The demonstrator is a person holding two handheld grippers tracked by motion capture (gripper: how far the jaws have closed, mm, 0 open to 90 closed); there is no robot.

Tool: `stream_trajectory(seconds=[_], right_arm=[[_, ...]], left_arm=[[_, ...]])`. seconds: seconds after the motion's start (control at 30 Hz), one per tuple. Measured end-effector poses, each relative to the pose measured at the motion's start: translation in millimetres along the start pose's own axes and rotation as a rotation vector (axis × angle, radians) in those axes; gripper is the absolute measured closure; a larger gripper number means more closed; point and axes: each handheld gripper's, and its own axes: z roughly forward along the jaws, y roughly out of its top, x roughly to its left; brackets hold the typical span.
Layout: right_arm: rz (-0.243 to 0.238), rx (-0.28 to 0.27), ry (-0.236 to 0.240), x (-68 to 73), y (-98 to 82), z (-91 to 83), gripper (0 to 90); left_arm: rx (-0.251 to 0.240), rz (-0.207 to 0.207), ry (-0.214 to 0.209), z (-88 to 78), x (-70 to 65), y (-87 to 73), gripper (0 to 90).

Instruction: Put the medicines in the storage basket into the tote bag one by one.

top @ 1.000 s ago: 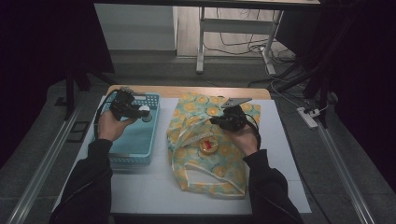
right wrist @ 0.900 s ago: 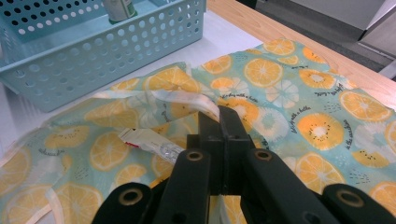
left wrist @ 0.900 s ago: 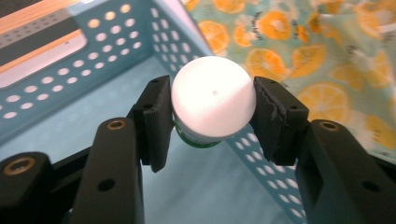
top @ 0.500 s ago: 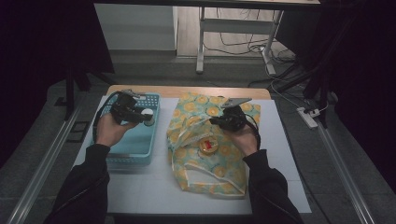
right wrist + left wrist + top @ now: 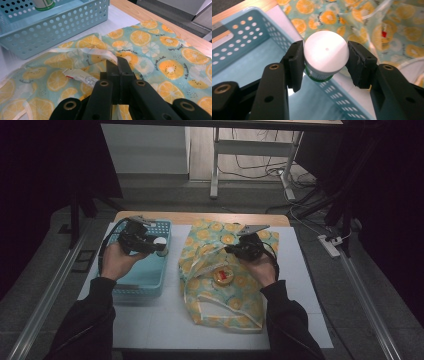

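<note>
My left gripper is shut on a small bottle with a white cap and a green band, held by its sides. It hangs over the right wall of the light blue basket, close to the bag. In the high view the left gripper points right with the bottle at its tip. My right gripper is shut on the rim of the orange-print cloth bag and pinches the fabric. The bag lies flat in the middle of the table, with the right gripper at its upper part.
A round orange-and-red item sits in the bag's mouth. A white packet with a red mark lies in the fabric beside my right jaws. The perforated basket stands left of the bag on a white mat. A wooden table edge runs behind.
My left gripper has carried the bottle a little up and to the right, toward the basket's right wall and the bag. The right gripper has stayed put on the bag.
</note>
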Motion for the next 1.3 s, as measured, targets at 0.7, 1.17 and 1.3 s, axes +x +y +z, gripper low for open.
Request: stream_trajectory(seconds=[0.7,1.17,1.3], right_arm=[[0.002,-0.018,-0.001,0.2,0.6,-1.2,89.9],[-0.002,-0.019,-0.001,0.6,1.2,-2.2,89.9],[-0.003,-0.018,-0.002,0.8,1.3,-2.1,89.9]], left_arm=[[0.000,0.108,-0.123,19.0,-55.0,14.0,50.5],[0.002,0.177,-0.188,44.8,-86.3,25.9,50.5],[-0.005,0.180,-0.205,51.5,-91.7,28.6,50.5]])
